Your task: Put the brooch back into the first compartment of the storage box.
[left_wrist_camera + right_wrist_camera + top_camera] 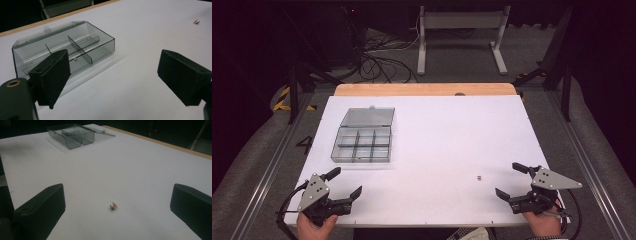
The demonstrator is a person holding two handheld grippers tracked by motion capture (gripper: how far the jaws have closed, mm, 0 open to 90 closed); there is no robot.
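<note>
- Progress close to nil, judging by the layout: nothing lifted, nothing gripped, nothing yet in hand.
- Small metal part (480,177) lying loose on the white table (452,130), near the right gripper (517,180), well apart from the compartment box (362,144).
- Same small metal part (113,206) sitting between and just ahead of the right jaws, set wide apart, not touching it.
- Left gripper (346,182) at the near left edge, jaws also wide apart and empty, pointed toward the compartment box (65,53).
- Box lid (368,116) swung back flat, so opening looks done; compartments apparently almost empty, one tiny dark speck too small to identify.
- Left to do, probably: pinching the part, carrying it across, dropping it into a compartment.
</note>
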